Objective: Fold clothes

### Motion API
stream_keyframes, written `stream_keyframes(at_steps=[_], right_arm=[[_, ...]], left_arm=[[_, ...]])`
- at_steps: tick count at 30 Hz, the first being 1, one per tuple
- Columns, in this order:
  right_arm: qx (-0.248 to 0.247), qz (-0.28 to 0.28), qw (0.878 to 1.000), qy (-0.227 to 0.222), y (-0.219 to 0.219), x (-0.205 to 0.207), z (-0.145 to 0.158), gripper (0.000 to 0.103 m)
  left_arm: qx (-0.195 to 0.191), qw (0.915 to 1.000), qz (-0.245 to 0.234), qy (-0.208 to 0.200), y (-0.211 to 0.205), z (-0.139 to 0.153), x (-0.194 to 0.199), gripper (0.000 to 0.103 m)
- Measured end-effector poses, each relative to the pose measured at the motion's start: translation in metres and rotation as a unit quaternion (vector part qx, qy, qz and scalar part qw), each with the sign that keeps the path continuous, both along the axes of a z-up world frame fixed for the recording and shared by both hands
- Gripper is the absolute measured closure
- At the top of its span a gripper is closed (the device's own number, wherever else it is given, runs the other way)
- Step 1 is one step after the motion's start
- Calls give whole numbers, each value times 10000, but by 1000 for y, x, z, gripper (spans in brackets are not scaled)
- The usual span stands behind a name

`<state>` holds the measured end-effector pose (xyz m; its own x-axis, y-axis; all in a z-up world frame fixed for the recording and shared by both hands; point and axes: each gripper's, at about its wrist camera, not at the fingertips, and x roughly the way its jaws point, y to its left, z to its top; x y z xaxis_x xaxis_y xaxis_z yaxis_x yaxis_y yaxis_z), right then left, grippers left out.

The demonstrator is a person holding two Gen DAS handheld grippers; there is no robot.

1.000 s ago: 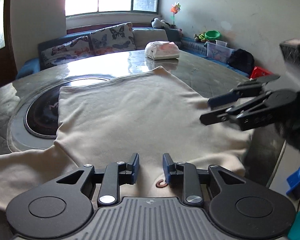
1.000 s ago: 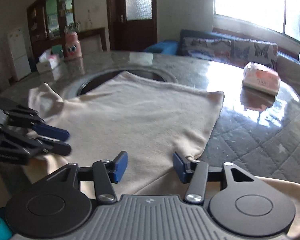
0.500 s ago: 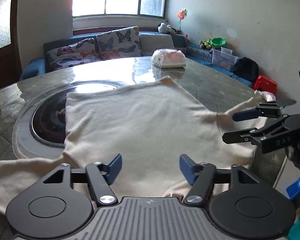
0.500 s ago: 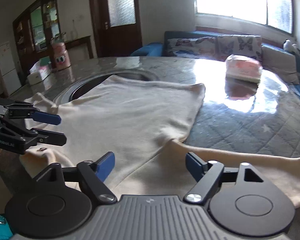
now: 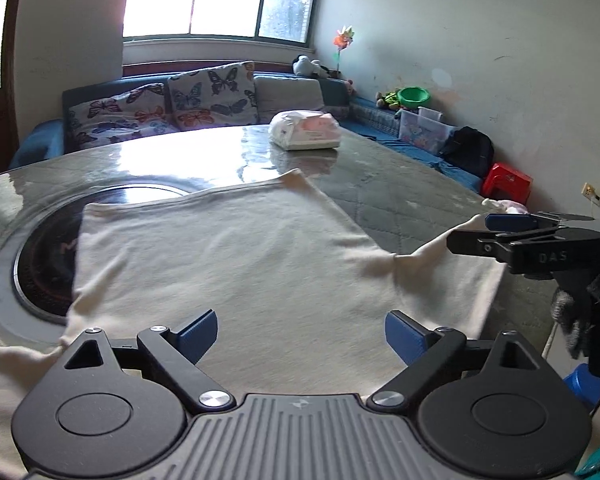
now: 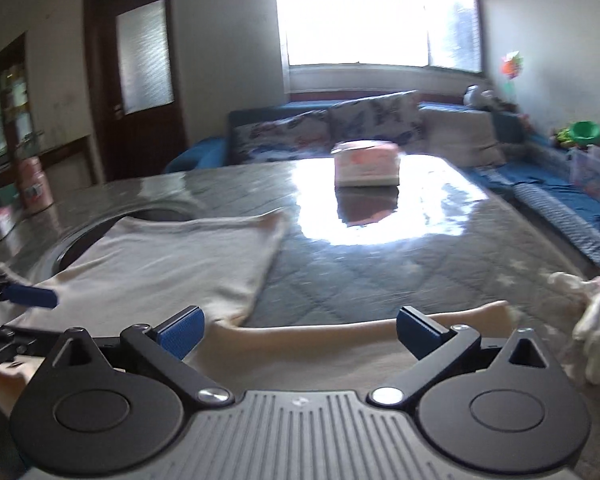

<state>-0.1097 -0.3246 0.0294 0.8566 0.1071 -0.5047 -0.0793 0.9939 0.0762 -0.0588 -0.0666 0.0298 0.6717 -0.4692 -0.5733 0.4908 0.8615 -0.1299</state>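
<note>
A cream long-sleeved shirt lies spread flat on the round table, hem toward the far side. It also shows in the right wrist view, with its right sleeve stretched across just ahead of the fingers. My left gripper is open and empty, low over the shirt's near edge. My right gripper is open and empty over the right sleeve; in the left wrist view it hovers at the sleeve, side-on. The left gripper's blue fingertips show at the left edge of the right wrist view.
A pink-and-white tissue pack sits at the table's far side. A dark round inset lies under the shirt's left part. A white cloth lies at the table's right edge. A sofa with butterfly cushions stands behind.
Both grippers opened wide from a narrower gap. The left gripper let go of the shirt's neckline and rose. The right gripper swung right, from the shirt's body to over the right sleeve.
</note>
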Motion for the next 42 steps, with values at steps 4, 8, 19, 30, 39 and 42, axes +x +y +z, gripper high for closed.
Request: stream_keyframes(at_steps=[4,8,19,30,39,42], right_arm=[[-21,-498,9987,83,-21,-1,-5,0],[31,-1163,9930,216,-50,-5,-12,0],[286,-1974,9778,637,-96,-10,-31,24],[132,-2061,9765,621,-101,1,-29,81],[388,-2255,9717,582,-119,4,-23,93],[517,-2317,9695,618,-121,4,-26,86]], left_arm=[[-11,10000,-71,-52,-11,1,-1,9],[43,9998,-198,-57,-20,-1,-3,9],[260,9988,-421,8,-39,-9,-2,9],[441,9979,-394,264,-43,-20,7,10],[572,9957,-709,154,-56,-21,0,10],[526,9962,-685,140,-59,-21,0,9]])
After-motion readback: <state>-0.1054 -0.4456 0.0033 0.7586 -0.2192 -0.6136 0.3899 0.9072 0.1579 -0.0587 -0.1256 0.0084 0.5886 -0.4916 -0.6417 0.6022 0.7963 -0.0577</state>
